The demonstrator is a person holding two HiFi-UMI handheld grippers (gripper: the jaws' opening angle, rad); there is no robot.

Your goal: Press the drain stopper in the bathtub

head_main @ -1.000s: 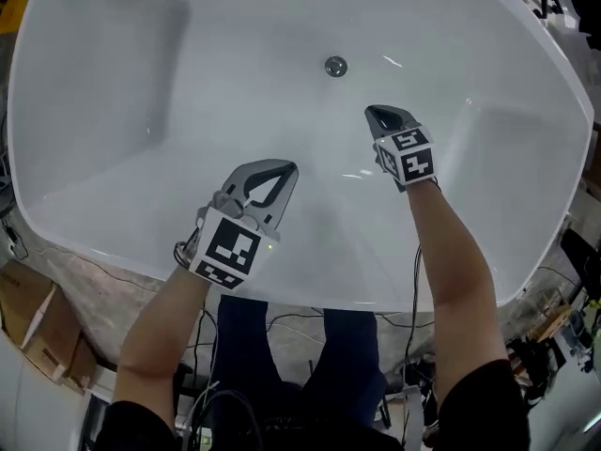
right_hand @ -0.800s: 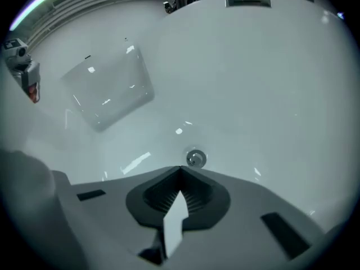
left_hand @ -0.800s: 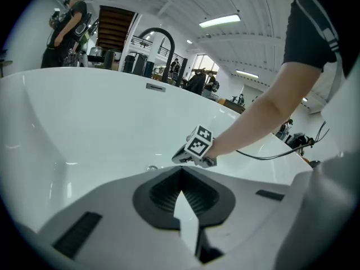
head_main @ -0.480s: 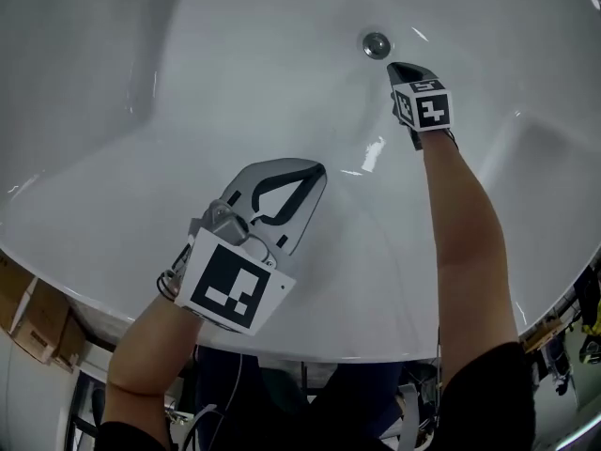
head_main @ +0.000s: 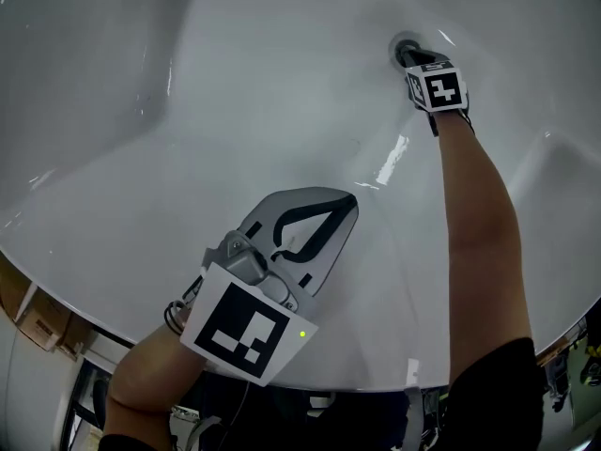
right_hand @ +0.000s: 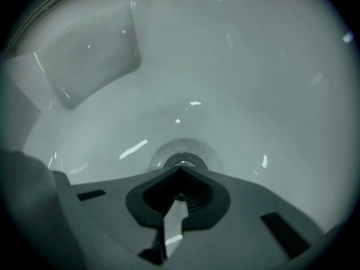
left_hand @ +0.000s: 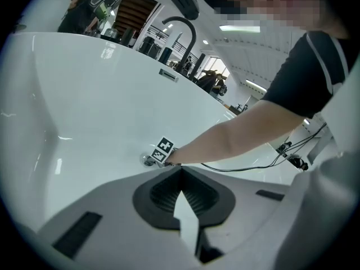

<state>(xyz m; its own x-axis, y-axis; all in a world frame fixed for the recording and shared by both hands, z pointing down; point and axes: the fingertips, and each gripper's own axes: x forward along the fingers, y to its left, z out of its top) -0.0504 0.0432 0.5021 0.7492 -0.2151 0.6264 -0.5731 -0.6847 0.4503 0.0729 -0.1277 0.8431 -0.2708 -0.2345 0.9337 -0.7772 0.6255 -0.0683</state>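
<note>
My right arm [head_main: 474,214] is stretched out straight, reaching deep into the white bathtub [head_main: 188,111], wrist bent down toward the bottom. The right hand-held gripper [head_main: 408,56] has its jaws pressed together, nothing between them, and the closed tip sits right at the drain stopper [head_main: 401,43]. From the right gripper view I see the stopper [right_hand: 182,162] as a metal ring in the tub floor, just beyond the joined jaw tips, its near edge covered by them. Whether the tip is bearing down on it, I cannot tell.

My left arm [head_main: 141,383] is bent and held back near the tub's front rim. The left hand-held gripper [head_main: 347,203] hangs over the sloping inner wall, jaws also pressed together and empty, pointing toward the drain, well apart from it.
</note>
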